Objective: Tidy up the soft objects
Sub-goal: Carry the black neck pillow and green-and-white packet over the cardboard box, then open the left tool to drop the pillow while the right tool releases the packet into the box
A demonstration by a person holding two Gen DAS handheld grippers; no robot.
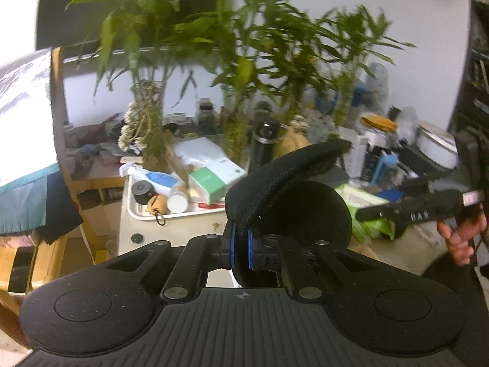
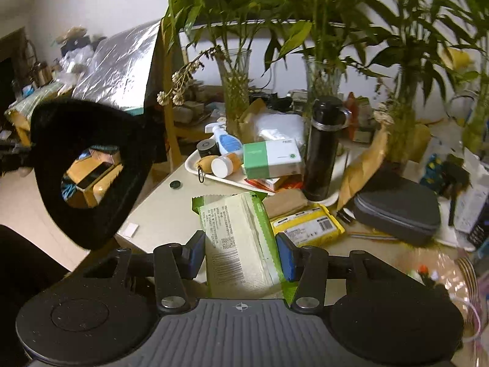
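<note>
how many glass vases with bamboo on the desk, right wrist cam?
3 clearly: one vase behind the white tray, one behind the black flask, one further right. A fourth may sit at the right edge, mostly cut off.

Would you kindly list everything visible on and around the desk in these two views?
black soft ring: one, black, held up left of the desk
tissue pack: one, green-white, desk front
yellow packet: one, yellow, beside the tissue pack
black flask: one, black, upright mid-desk
green box: one, green-white, on the tray
tray: one, white, desk left
grey case: one, grey, desk right
bamboo plants: several, green, in vases behind
left gripper: shut on the ring
right gripper: open around the tissue pack
</note>
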